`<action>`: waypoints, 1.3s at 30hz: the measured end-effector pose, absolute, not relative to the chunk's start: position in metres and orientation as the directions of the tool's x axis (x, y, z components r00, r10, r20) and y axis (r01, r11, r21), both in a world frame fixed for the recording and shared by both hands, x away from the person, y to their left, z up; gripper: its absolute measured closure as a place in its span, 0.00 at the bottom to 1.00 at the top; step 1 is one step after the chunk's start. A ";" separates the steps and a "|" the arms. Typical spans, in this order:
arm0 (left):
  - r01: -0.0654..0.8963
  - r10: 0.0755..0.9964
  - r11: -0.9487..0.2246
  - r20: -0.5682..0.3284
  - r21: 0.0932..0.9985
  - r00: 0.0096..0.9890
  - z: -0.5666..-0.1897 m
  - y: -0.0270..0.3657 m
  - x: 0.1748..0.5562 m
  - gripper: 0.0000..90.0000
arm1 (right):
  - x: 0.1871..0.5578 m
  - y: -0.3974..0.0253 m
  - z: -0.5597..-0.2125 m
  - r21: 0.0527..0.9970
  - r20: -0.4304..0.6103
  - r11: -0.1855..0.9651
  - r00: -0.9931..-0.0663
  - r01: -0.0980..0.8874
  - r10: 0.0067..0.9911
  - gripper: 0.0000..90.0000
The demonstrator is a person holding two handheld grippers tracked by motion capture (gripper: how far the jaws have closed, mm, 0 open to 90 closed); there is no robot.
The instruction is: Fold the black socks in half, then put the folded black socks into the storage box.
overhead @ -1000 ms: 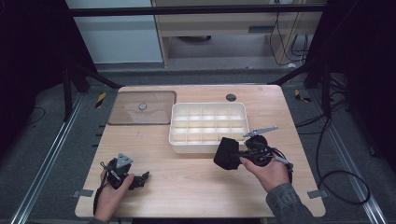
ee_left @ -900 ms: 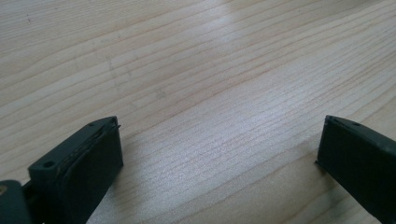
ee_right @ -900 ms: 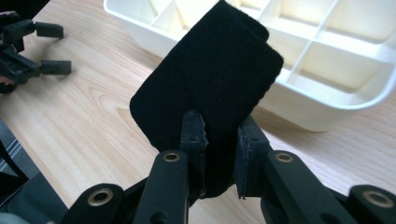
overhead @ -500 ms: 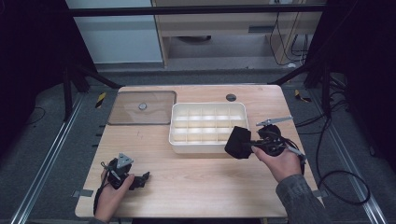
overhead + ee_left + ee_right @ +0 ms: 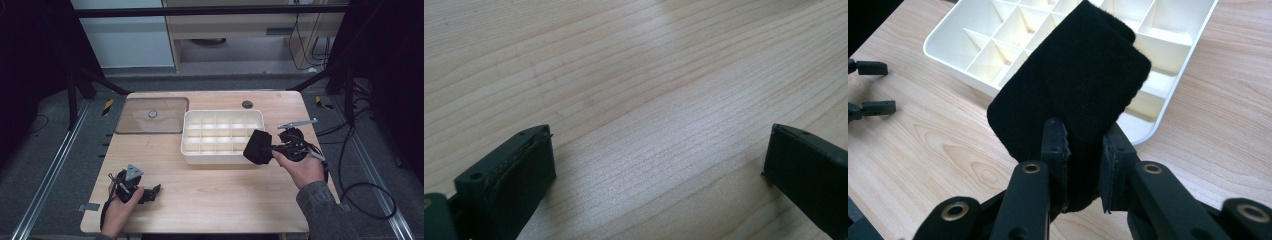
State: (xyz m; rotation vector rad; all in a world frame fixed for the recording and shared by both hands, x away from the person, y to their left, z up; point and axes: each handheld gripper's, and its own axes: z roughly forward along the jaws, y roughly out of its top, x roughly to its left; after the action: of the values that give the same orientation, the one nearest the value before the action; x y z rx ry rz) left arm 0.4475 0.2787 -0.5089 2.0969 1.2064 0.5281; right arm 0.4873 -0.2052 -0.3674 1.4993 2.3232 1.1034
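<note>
Black cloth pad (image 5: pixel 1073 85) was held clamped betw. fingers of right gripper (image 5: pixel 1083 165), raised above near edge of white divided tray (image 5: pixel 200 150). Pad was judged soft, light, prone to folding; a grip at its edge was judged adequate. Left gripper (image 5: pixel 131 186) was rested on wooden surface (image 5: pixel 225 200), fingers apart, nothing betw. them.
</note>
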 end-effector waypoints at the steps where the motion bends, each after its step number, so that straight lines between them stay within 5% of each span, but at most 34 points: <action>1: 0.605 0.869 -0.363 0.022 0.708 0.495 -0.509 0.279 0.448 0.00 | 0.487 -0.205 -0.367 0.657 0.243 0.223 -0.482 0.720 0.842 0.85; 39: 0.598 0.860 -0.370 0.020 0.710 0.509 -0.509 0.280 0.445 0.00 | 0.530 -0.193 -0.321 0.649 0.044 0.332 -0.470 0.684 0.882 0.84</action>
State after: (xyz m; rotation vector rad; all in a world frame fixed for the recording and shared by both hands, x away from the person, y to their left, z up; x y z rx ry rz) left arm 0.4452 0.2800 -0.5088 2.1019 1.1871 0.5195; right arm 0.5298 -0.1931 -0.3206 1.3976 2.2855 0.8783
